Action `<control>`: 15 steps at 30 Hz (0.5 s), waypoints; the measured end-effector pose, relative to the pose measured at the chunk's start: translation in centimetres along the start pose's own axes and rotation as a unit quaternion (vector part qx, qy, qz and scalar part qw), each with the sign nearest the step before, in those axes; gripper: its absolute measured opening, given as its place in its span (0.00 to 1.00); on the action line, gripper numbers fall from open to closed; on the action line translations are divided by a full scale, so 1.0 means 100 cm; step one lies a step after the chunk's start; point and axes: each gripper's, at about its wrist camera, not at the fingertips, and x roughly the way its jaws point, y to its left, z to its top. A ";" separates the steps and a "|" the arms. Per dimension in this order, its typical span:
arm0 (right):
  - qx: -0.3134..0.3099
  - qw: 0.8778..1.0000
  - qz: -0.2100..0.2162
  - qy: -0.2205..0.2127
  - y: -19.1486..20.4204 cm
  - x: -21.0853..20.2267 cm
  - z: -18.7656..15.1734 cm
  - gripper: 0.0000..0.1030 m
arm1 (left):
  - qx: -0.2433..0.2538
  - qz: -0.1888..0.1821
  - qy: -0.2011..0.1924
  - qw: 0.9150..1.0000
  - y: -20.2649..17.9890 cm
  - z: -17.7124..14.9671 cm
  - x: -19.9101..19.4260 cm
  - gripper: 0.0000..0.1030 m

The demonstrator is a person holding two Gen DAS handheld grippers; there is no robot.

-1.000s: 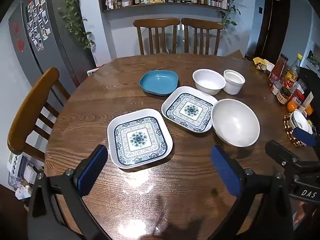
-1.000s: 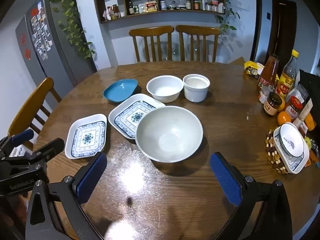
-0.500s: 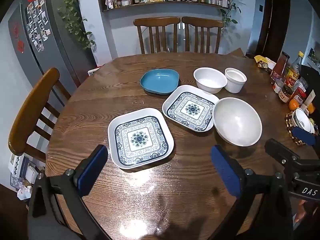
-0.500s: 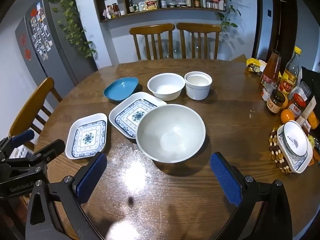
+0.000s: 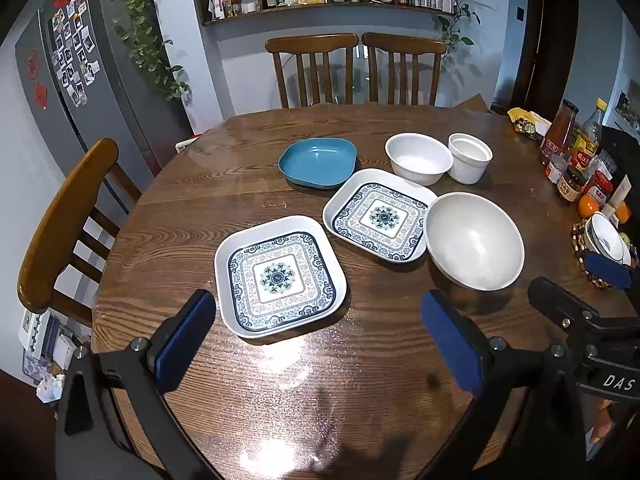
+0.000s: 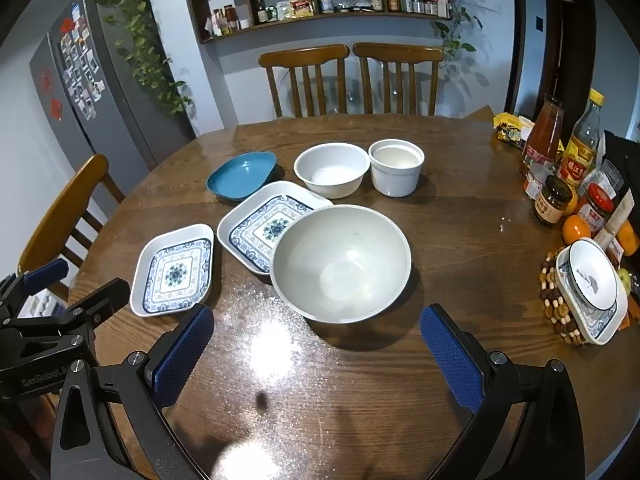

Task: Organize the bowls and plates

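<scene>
On the round wooden table lie two square blue-patterned plates: a near one and a farther one. A large white bowl touches the farther plate's right edge. Behind them sit a blue dish, a medium white bowl and a white ramekin. My left gripper hovers open just short of the near plate. My right gripper hovers open just short of the large bowl. Both hold nothing.
Bottles and jars, oranges and a small bowl on a beaded trivet crowd the table's right edge. Wooden chairs stand at the far side and the left. A fridge stands at the back left.
Both grippers have drawn back and risen slightly, so the dishes sit a little farther off. Nothing on the table has moved.
</scene>
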 end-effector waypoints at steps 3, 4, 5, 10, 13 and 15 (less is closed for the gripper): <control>0.000 1.000 0.001 0.001 0.000 0.000 0.001 1.00 | 0.001 -0.001 0.000 1.000 -0.001 0.000 0.000 0.99; 0.000 1.000 0.001 0.000 0.000 0.000 0.001 1.00 | 0.001 -0.001 0.000 1.000 -0.001 0.000 0.000 0.99; 0.000 1.000 0.001 0.001 0.000 0.000 0.001 1.00 | 0.002 0.000 0.000 1.000 -0.001 0.000 0.000 0.99; 0.000 1.000 0.000 0.001 0.000 0.000 0.001 1.00 | 0.001 0.000 0.000 1.000 -0.001 0.000 0.000 0.99; 0.000 1.000 0.001 0.001 0.000 0.000 0.001 1.00 | 0.001 0.002 0.000 1.000 -0.002 0.000 0.001 0.99; 0.000 1.000 0.001 0.001 0.000 0.000 0.001 1.00 | 0.001 0.002 0.000 1.000 -0.001 0.000 0.001 0.99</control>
